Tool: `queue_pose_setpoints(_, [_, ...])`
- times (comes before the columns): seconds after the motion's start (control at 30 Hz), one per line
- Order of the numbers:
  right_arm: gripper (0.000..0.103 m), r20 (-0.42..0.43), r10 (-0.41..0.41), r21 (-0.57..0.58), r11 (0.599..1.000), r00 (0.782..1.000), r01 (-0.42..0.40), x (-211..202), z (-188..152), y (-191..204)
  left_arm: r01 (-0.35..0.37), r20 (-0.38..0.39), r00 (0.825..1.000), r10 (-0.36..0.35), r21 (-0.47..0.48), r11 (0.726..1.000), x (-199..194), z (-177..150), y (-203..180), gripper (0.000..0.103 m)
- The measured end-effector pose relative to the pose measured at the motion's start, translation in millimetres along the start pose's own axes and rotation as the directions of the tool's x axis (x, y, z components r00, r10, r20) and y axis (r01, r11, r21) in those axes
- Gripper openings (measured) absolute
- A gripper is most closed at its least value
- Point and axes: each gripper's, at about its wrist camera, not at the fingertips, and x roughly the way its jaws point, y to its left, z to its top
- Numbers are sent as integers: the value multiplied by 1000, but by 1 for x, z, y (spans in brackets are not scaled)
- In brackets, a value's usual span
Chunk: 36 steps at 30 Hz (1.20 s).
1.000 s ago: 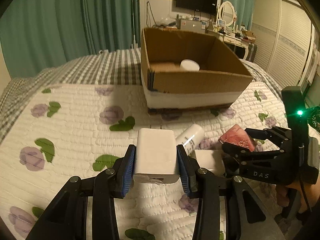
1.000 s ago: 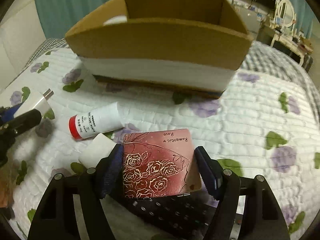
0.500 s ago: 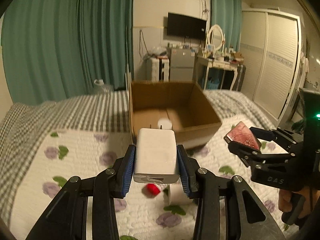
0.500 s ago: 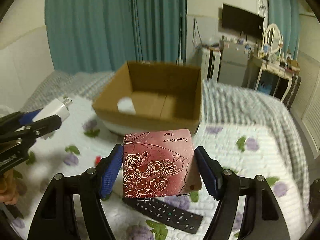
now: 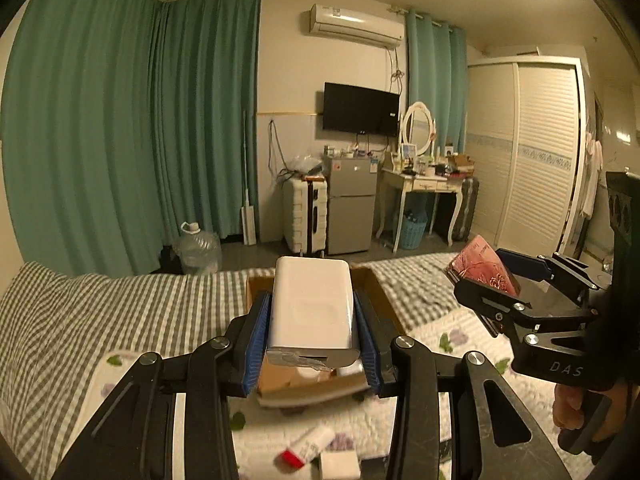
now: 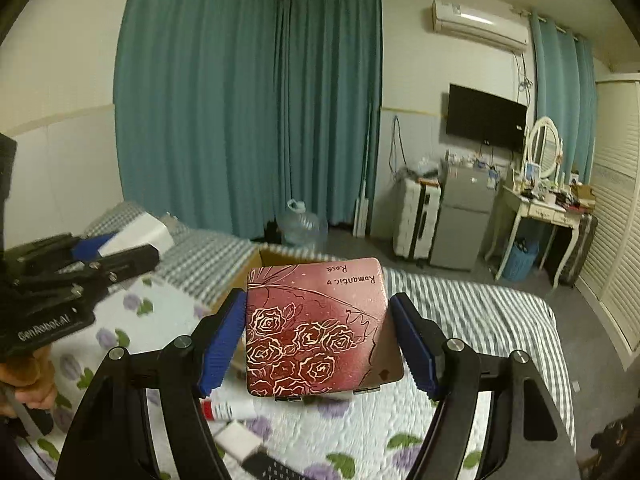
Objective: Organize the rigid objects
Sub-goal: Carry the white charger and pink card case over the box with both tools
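My left gripper is shut on a white power adapter and holds it high above the bed, over the near side of an open cardboard box. My right gripper is shut on a dark red tin printed with roses, also lifted high, with the box partly hidden behind it. Each gripper shows in the other's view: the right one with the tin to my right, the left one with the adapter to my left.
On the floral quilt below lie a white tube with a red cap, a small white block and a black remote. Beyond the bed stand teal curtains, a water jug, a small fridge and a dressing table.
Both grippers have risen well above the bed and tilted up with their objects still held. The box has dropped low in both views and the room beyond now fills them.
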Motion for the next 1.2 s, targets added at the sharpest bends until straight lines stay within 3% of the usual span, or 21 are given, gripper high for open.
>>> queue_pose_setpoints(0.3, [72, 52, 18, -43, 999, 998, -16, 24, 37, -9, -20, 5, 1000, 20, -21, 1000, 51, 35, 18, 41])
queue_pose_setpoints(0.53, [72, 48, 30, -51, 998, 998, -28, 62, 43, -16, -29, 3, 1000, 29, -13, 999, 91, 37, 30, 41])
queue_pose_setpoints(0.9, [72, -61, 49, -65, 996, 997, -53, 151, 6, -23, -5, -126, 992, 4, -10, 1000, 179, -2, 35, 41])
queue_pose_setpoints(1.2, [72, -214, 77, -75, 993, 974, -94, 223, -41, -29, -8, -247, 969, 13, 23, 1000, 231, -40, 33, 41])
